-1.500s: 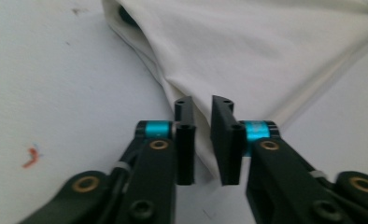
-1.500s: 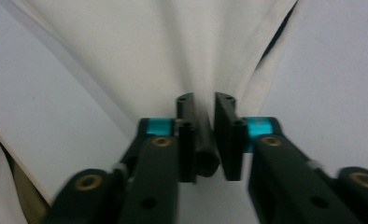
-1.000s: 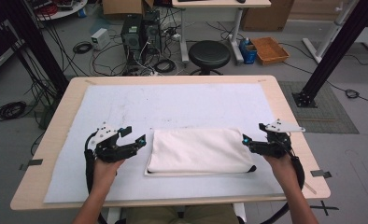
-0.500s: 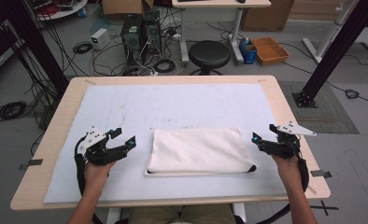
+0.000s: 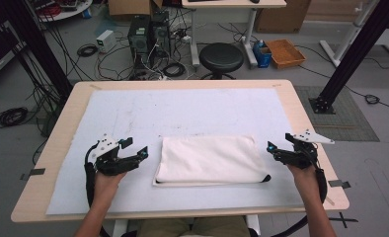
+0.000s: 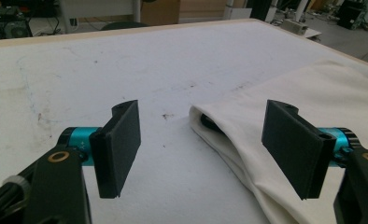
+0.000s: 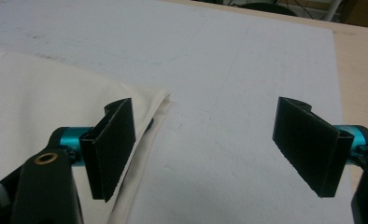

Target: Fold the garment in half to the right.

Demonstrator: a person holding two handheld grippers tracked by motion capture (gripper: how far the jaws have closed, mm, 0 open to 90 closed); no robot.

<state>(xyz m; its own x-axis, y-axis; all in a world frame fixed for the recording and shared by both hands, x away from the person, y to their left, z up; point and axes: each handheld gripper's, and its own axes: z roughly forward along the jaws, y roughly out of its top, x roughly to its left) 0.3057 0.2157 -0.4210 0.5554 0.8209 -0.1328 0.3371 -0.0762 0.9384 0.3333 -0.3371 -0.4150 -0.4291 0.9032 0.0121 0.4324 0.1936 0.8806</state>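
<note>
The folded cloth lies with its long axis across the tabletop, between both grippers. The left gripper and the right gripper each stand just beside one short end, jaws apart and empty.

Over the last second the left gripper has drawn away leftward from the left edge of the folded white cloth, and the right gripper has drawn away rightward from its right edge; both now sit just beside the cloth, jaws spread wide and holding nothing
</note>
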